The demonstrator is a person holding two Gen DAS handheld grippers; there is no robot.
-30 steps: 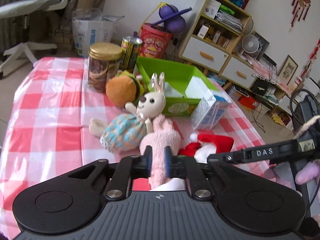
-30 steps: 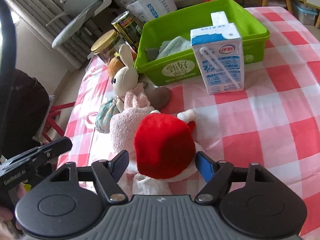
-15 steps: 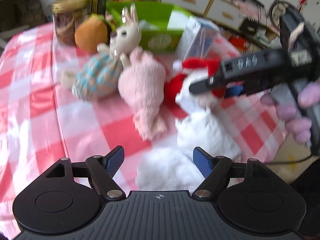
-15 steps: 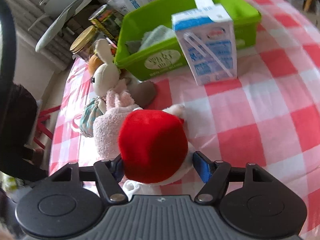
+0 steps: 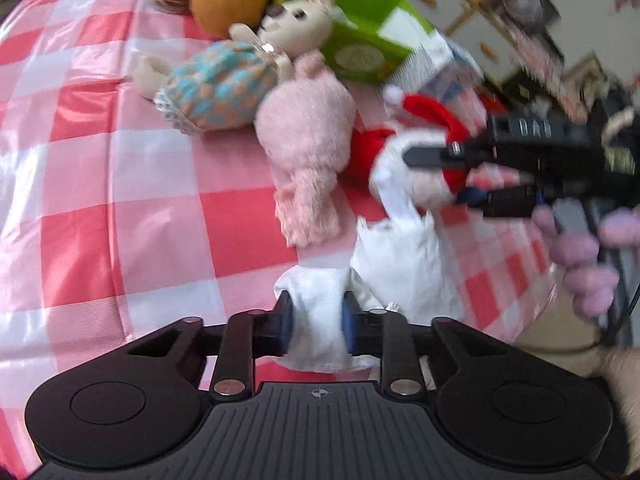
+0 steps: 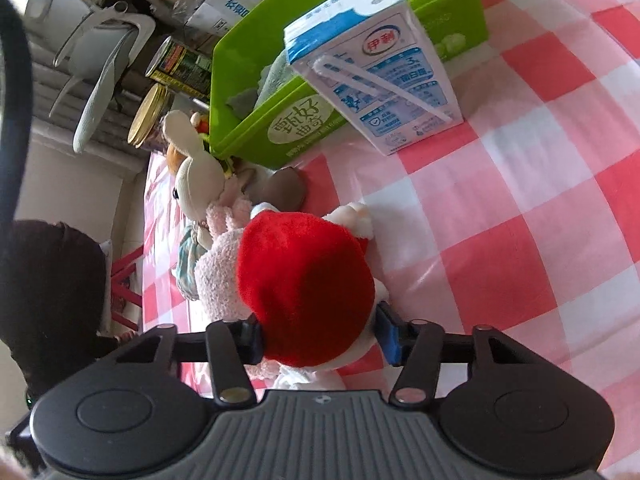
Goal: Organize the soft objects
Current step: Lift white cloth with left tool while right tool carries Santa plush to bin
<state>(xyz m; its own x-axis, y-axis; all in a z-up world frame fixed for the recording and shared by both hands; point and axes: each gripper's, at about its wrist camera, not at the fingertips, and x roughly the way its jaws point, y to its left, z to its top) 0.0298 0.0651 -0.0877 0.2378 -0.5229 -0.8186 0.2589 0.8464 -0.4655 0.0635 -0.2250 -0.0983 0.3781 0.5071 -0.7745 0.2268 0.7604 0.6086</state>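
A white plush doll with a red Santa hat (image 6: 308,280) lies near the table's front edge. My right gripper (image 6: 318,338) is shut on its hatted head; it also shows in the left wrist view (image 5: 460,172). My left gripper (image 5: 316,326) is shut on the doll's white furry lower body (image 5: 404,264). A fluffy pink toy (image 5: 308,148) lies just left of the doll. A rabbit doll in a teal dress (image 5: 240,76) and an orange plush burger (image 5: 228,0) lie behind it. A green bin (image 6: 352,52) stands further back with cloth inside.
A milk carton (image 6: 376,80) stands in front of the bin. A gold-lidded jar (image 6: 148,120) and a tin can (image 6: 180,64) stand left of the bin. The red-and-white checked tablecloth (image 5: 80,184) covers the table; its edge is by the doll.
My left gripper let go of the pink toy, opened, moved right and shut on the doll's white body. My right gripper closed from open onto the red-hatted head.
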